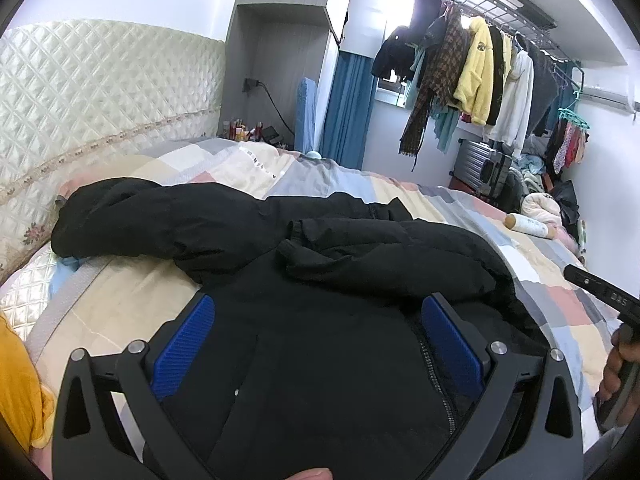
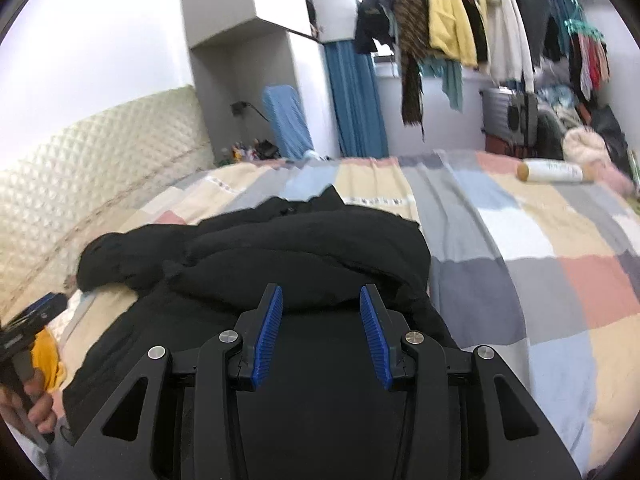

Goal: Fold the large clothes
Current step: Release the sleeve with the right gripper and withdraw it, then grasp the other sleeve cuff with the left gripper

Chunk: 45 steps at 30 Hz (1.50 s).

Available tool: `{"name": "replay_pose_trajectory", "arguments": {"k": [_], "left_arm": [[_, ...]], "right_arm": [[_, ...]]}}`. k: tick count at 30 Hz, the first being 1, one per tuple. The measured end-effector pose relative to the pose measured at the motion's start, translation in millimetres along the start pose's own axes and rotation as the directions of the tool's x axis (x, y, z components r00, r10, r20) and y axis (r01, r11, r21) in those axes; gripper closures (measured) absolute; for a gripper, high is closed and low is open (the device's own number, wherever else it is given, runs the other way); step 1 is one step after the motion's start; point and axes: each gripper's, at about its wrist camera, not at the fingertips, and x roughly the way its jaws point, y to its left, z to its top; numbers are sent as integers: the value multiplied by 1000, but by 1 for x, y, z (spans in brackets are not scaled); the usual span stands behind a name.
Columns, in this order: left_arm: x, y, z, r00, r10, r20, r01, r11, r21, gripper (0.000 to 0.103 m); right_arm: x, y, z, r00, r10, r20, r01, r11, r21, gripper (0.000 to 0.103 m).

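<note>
Black padded jacket (image 1: 320, 280) on the patchwork bed cover (image 2: 520, 240), both grippers above its near end, holding nothing.

Jacket lies with its long axis running away from the cameras toward the far side of the bed; zipper (image 1: 436, 380) visible along the near body panel. One sleeve (image 1: 160, 220) stretches out leftward toward the quilted headboard (image 1: 100, 100); the other sleeve is folded across the body. Left gripper (image 1: 316, 344): jaws spread wide, blue pads (image 1: 186, 344) apart over the jacket's near panel, nothing between them. Right gripper (image 2: 322, 332): jaws parted, narrower gap, over the same garment, nothing clamped. White bottle (image 2: 554, 172) rests on the cover near the far right edge, well apart from the jacket. Clothes rack (image 1: 500, 60) hangs beyond the bed.
</note>
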Motion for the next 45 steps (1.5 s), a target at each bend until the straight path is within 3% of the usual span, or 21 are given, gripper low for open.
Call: {"name": "replay_pose_trajectory", "arguments": {"k": [6,19,23,24,28,31,33,35,36,41,45], "left_arm": [[-12,-5,1,1000,1,16,-1,1000,14,0],[-22,10,-3,1000,13,16,-12,1000,-15,0],[-23,23,8,999,30,21,-30,999,-23,0],[-23,28,12,999,34,19,-34,999,-38,0],[-18,63,37,1000,-4,-30,0,994,-110,0],[-18,92,56,999,13,-38,-17,994,-104,0],[-14,124,69,998,32,-48,-37,991,-126,0],[-6,157,79,997,43,-60,-52,985,-162,0],[-1,178,84,997,47,-68,-59,980,-190,0],[42,282,88,993,70,-96,-100,925,-367,0],[84,346,72,990,73,-124,-125,861,-494,1]], "right_arm": [[-38,27,-13,997,52,62,-49,997,-57,65],[-92,56,-72,993,88,78,-83,995,-62,65],[-92,54,-72,992,78,99,-72,995,-63,43],[-92,53,-73,991,84,100,-79,995,-58,43],[-87,50,-75,993,85,81,-81,995,-53,41],[-84,49,-77,995,76,68,-73,997,-36,30],[-82,49,-77,995,75,65,-73,997,-25,28],[-79,49,-78,996,62,58,-61,998,-18,16],[-77,49,-78,997,55,53,-54,998,-15,16],[-64,51,-80,999,31,11,-31,999,12,15],[-54,52,-79,1000,21,-12,-20,999,37,15]]}}
